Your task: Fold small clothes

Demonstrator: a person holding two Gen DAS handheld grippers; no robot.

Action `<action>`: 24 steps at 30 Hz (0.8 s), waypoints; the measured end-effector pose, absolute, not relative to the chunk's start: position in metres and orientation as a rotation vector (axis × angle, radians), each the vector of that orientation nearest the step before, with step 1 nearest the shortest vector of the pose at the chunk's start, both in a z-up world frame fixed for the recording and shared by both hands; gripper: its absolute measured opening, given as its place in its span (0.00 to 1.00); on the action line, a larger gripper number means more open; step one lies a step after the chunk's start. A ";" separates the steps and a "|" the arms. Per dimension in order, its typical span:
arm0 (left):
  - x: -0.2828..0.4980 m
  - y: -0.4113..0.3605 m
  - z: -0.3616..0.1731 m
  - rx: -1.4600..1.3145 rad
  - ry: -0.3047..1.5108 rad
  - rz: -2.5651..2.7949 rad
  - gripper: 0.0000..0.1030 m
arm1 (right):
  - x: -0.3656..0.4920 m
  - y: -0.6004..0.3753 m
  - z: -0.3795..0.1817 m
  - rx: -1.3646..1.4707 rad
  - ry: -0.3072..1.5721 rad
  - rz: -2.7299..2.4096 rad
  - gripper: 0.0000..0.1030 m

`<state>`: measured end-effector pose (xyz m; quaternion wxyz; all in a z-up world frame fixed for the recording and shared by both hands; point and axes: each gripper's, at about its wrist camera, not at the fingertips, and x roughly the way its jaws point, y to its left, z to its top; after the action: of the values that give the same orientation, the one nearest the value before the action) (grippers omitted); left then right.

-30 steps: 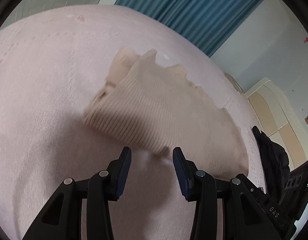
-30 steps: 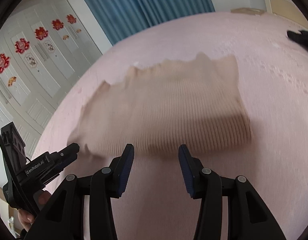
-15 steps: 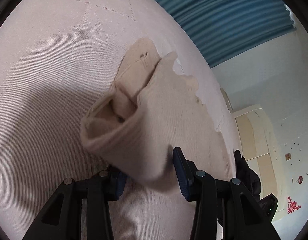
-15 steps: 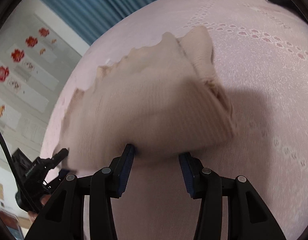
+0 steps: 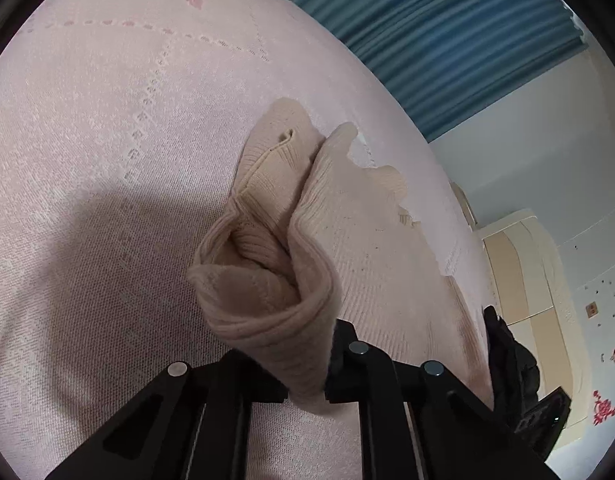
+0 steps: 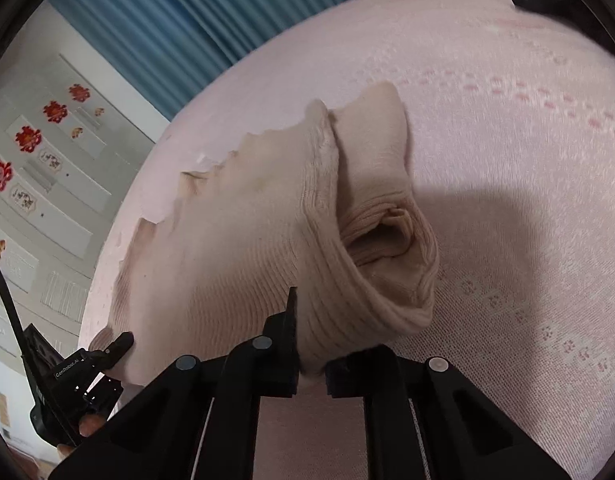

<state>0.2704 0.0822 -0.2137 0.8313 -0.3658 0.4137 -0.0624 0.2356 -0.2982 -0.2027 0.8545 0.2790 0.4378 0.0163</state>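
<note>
Nearest the lens in the left wrist view, the left gripper (image 5: 307,390) has just closed its black fingers (image 5: 339,360) on the near hem of the beige ribbed knit garment (image 5: 347,248), and the cloth bunches between them; the right gripper (image 6: 311,376) has likewise just closed, pinching the near hem at the garment's other corner. The garment lies on the pale pink embroidered bedspread (image 5: 107,160), its near edge raised off the bed by the two grips while the rest trails away flat towards a scalloped far edge. It looks light, soft and stretchy, so it would likely sag and roll between the two holds rather than keep a line; taking it at the two hem corners, as now, seems the soundest hold for carrying the near edge over the far one, though the thick knit may slip if pulled hard. The left view shows the folded-in sleeve and an open tube of layers at its corner, with a dark garment (image 5: 511,364) and cream cupboards (image 5: 523,264) beyond the bed. The right view alone shows the left gripper from outside (image 6: 119,344), white wardrobe doors with red flower stickers (image 6: 27,138), and the blue pleated curtain (image 6: 187,32) behind.
</note>
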 end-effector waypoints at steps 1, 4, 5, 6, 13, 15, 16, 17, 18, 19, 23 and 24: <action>0.268 0.081 -0.212 -0.771 0.870 -0.129 0.10 | 0.234 -0.298 -0.200 0.585 0.906 0.042 0.09; 0.258 0.080 -0.210 -0.753 0.861 -0.122 0.10 | 0.229 -0.302 -0.195 0.602 0.874 0.061 0.08; 0.254 0.080 -0.209 -0.746 0.860 -0.122 0.10 | 0.225 -0.304 -0.194 0.613 0.867 0.072 0.08; 0.249 0.080 -0.208 -0.738 0.859 -0.122 0.10 | 0.223 -0.306 -0.193 0.618 0.864 0.079 0.08; 0.193 0.071 -0.190 -0.599 0.854 -0.123 0.10 | 0.185 -0.308 -0.177 0.579 0.858 0.128 0.08; 0.174 0.071 -0.189 -0.584 0.856 -0.122 0.10 | 0.169 -0.309 -0.175 0.571 0.866 0.142 0.08; 0.163 0.071 -0.188 -0.582 0.861 -0.123 0.10 | 0.161 -0.310 -0.174 0.563 0.869 0.149 0.08; 0.152 0.071 -0.188 -0.586 0.865 -0.125 0.10 | 0.150 -0.311 -0.174 0.552 0.876 0.155 0.08; 0.145 0.068 -0.189 -0.592 0.870 -0.129 0.10 | 0.137 -0.312 -0.173 0.538 0.885 0.163 0.08; 0.133 0.069 -0.189 -0.594 0.879 -0.138 0.10 | 0.127 -0.313 -0.174 0.530 0.891 0.165 0.08; 0.100 0.074 -0.192 -0.592 0.905 -0.164 0.12 | 0.088 -0.320 -0.176 0.529 0.926 0.164 0.08; 0.095 0.074 -0.193 -0.578 0.917 -0.147 0.15 | 0.083 -0.320 -0.176 0.525 0.933 0.158 0.10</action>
<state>0.0947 0.0739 -0.1929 0.8542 -0.2748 0.4358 -0.0700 0.0832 -0.3204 -0.1761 0.8571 0.2498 0.4443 0.0751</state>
